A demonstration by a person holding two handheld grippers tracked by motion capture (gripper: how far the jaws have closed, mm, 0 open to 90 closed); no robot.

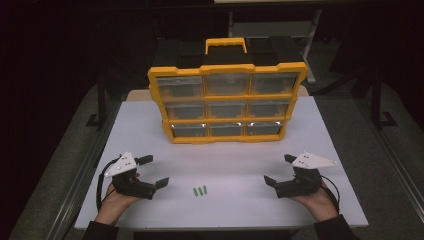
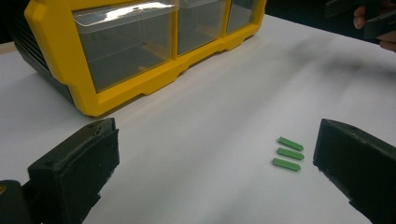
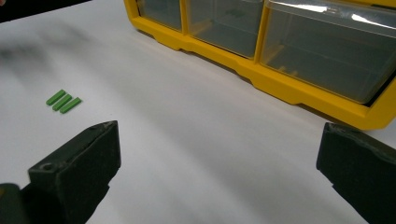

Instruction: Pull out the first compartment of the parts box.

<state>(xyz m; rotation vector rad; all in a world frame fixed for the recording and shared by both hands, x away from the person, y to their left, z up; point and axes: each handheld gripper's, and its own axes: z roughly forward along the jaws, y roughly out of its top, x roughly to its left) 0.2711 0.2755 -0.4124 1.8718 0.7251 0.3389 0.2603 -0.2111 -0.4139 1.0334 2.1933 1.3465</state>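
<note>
Three small green flat plastic strips (image 1: pixel 200 191) lie side by side, parallel and just apart, flat on the white rectangular table (image 1: pixel 225 150) near the middle of its near edge, between the left gripper (image 1: pixel 155 172) and the right gripper (image 1: pixel 279 171). Both grippers rest low on the table, held from below by the person's hands, with the jaws standing wide apart and nothing between them; in the left gripper view the strips (image 2: pixel 288 153) lie just inside the right-hand jaw, and in the right gripper view they (image 3: pixel 63 101) lie well off to the left, beyond the left-hand jaw. Toward the far edge stands the yellow plastic organiser case with nine clear drawers and a top handle (image 1: pixel 227 102), all drawers appearing shut. The strips are judged to be very light, stiff and smooth, with rounded ends; being thin and lying flat, they offer little height above the table, so a pad is likely to slide over one or push it along rather than catch it. The likeliest hold is across the narrow width of a single strip, at its mid-length, jaws lowered to the table surface; the close spacing risks disturbing a neighbour.
</note>
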